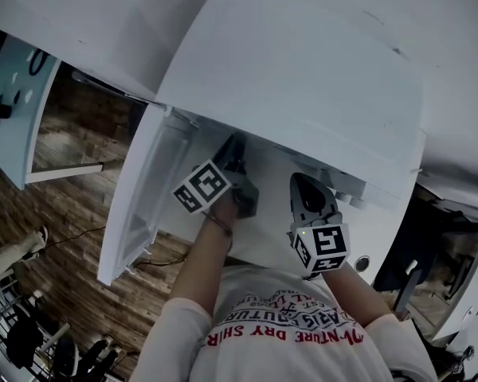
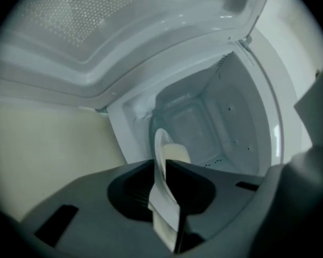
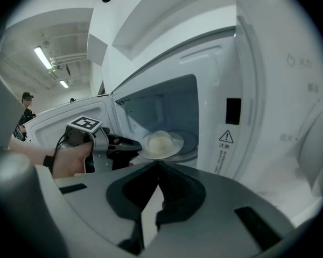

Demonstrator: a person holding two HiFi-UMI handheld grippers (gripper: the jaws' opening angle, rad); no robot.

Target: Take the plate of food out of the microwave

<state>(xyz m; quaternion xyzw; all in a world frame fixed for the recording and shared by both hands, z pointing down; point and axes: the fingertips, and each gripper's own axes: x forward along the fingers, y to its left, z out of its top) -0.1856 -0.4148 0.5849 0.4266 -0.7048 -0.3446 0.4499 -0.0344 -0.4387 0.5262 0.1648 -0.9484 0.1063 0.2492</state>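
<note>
A white plate [image 3: 162,145] with a pale round bun [image 3: 159,141] on it hangs level at the mouth of the open microwave [image 3: 169,104]. My left gripper [image 3: 130,146] is shut on its near rim. In the left gripper view the plate [image 2: 164,198] runs edge-on between the jaws of the left gripper [image 2: 162,164], and the bun [image 2: 178,153] shows beyond them, in front of the cavity [image 2: 204,122]. My right gripper [image 3: 158,164] stays back in front of the oven with its tips together and nothing in them. From above, both the left gripper [image 1: 236,165] and the right gripper [image 1: 300,183] point under the microwave's top [image 1: 303,78].
The microwave door [image 1: 143,205] swings out to the left, seen close overhead as the door [image 2: 70,31] in the left gripper view. The control panel [image 3: 269,90] with a warning label [image 3: 225,138] stands right of the opening. A person [image 3: 26,109] stands far off. Wooden floor [image 1: 56,237] lies below.
</note>
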